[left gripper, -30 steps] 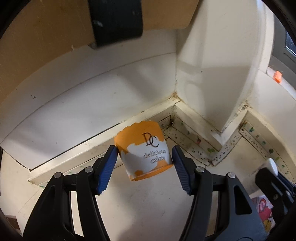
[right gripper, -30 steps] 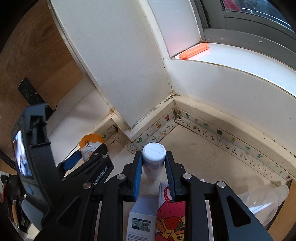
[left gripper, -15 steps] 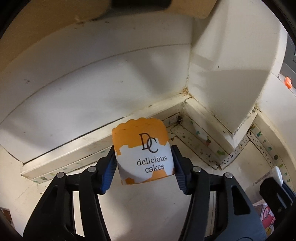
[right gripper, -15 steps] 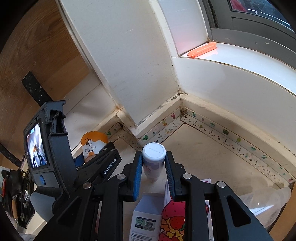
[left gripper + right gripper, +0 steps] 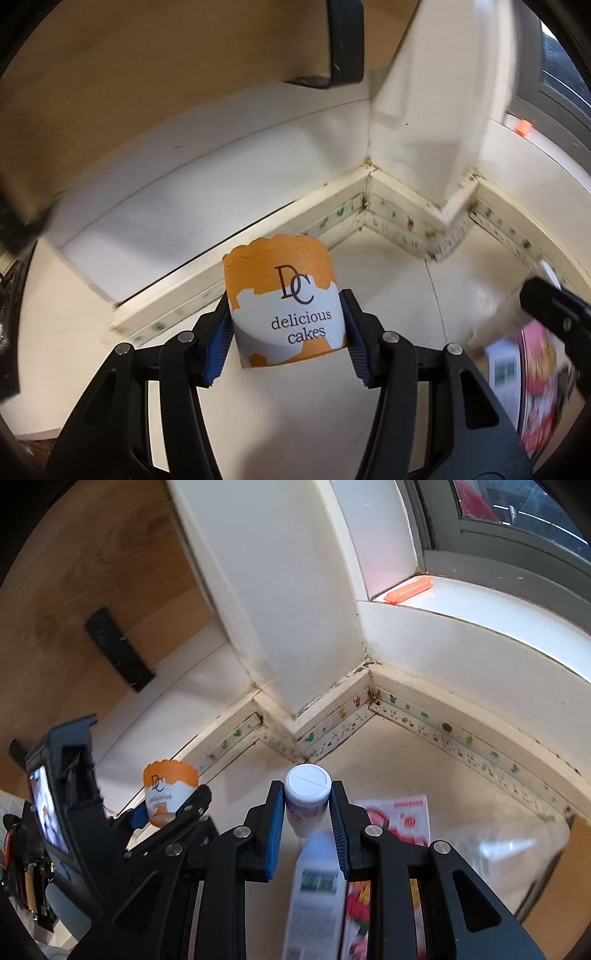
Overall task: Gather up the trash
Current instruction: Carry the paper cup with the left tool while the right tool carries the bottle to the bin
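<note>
We've got both pickups done: left claw [image 5: 286, 332] just closed, clamped on the cake cup [image 5: 284, 302], right claw [image 5: 306, 827] tight on a white-capped bottle [image 5: 306, 794] (both clear of the floor, near its corner). Next, we reckon: carry to a bin, none in view.

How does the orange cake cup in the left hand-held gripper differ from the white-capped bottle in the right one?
The cake cup is wide, orange and white, printed "delicious cakes"; the bottle is narrow and white with a flat white cap. The cup's scalloped top is open; the bottle is capped. The left hand-held gripper grips the cup at its lower sides; the right hand-held gripper grips the bottle just under the cap. Both stand upright, clamped between blue pads.
</note>
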Tool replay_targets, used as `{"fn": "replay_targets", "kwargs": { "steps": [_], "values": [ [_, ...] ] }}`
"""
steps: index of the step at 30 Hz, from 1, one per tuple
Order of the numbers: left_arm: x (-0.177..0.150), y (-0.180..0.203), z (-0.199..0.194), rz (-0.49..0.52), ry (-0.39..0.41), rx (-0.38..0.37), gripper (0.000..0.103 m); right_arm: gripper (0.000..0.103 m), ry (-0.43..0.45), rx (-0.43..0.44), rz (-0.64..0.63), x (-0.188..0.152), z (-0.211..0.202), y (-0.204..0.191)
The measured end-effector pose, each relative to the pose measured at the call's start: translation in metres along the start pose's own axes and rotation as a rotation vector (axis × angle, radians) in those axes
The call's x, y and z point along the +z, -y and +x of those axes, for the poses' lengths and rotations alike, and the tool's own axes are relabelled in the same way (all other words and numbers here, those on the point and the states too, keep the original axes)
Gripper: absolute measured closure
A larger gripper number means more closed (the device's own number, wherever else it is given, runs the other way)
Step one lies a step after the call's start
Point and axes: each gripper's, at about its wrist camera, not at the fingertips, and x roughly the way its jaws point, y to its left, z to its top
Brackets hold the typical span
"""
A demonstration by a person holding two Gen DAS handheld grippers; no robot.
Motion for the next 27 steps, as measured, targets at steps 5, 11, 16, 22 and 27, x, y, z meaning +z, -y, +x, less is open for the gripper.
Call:
{"fn": "replay_targets", "kwargs": {
  "steps": [5,11,16,22,27],
  "values": [
    [-0.013,-0.017,-0.045,0.05,0.009,-0.055,0.052,0.079,-0.006,-0.008,0.012,-0.02,-0.024,-0.016],
    [-0.03,-0.071,-0.128,0.147,0.07,-0.138,0.052,0.079,0.006,-0.021,0.034,-0.056,-0.068,-0.051],
    [-0.053,-0.116,-0.174,0.221,0.08,-0.242,0.052,0.079,0.021,-0.034,0.067,-0.097,-0.118,-0.094],
    [-0.092,-0.174,-0.221,0.33,0.083,-0.369,0.052,0.079,0.068,-0.077,0.107,-0.157,-0.181,-0.164],
    [-0.122,-0.223,-0.25,0.403,0.077,-0.445,0.052,0.079,0.098,-0.131,0.16,-0.217,-0.219,-0.223]
  ]
}}
